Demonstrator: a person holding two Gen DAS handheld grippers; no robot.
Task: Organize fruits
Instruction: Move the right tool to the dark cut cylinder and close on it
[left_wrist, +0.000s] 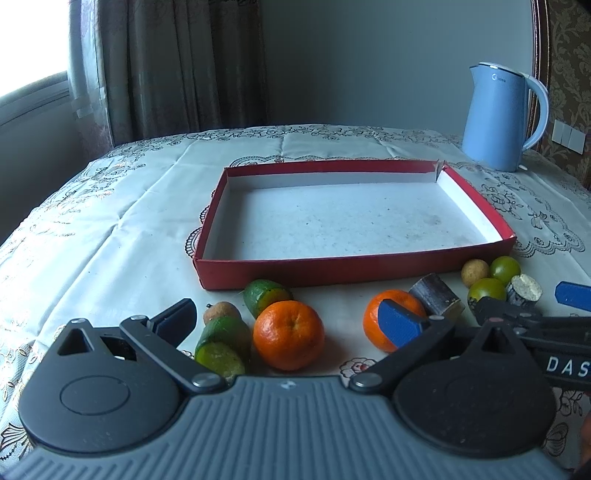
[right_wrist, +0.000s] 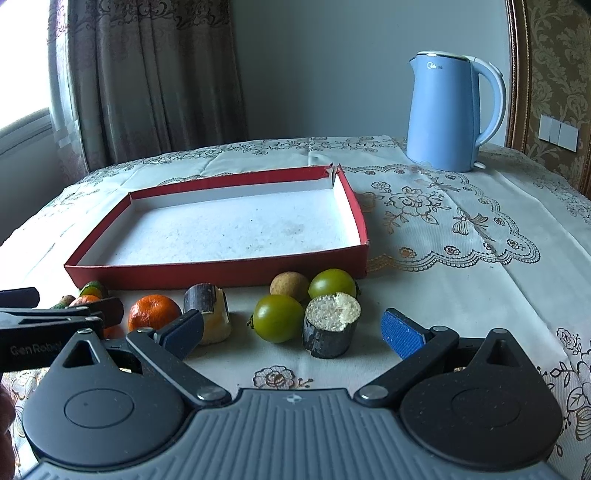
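A shallow red box (left_wrist: 332, 269) (right_wrist: 221, 275) with a white floor lies in mid-table with nothing in it. Fruits line its near side. My left gripper (left_wrist: 288, 321) is open over a tangerine (left_wrist: 289, 334), with two green cucumber pieces (left_wrist: 221, 343) and a brown longan (left_wrist: 221, 312) to its left. A second tangerine (left_wrist: 373, 317) (right_wrist: 153, 312) lies partly behind the right finger. My right gripper (right_wrist: 295, 330) is open around a green fruit (right_wrist: 279, 317) and a dark sugarcane piece (right_wrist: 330, 325). Another cane piece (right_wrist: 208, 306), a longan (right_wrist: 289, 286) and a second green fruit (right_wrist: 332, 282) lie nearby.
A blue electric kettle (left_wrist: 498, 118) (right_wrist: 450, 110) stands at the back right of the table. An embroidered white tablecloth (right_wrist: 461, 229) covers the table. Curtains and a window are at the far left, and a patterned wall with switches at the right.
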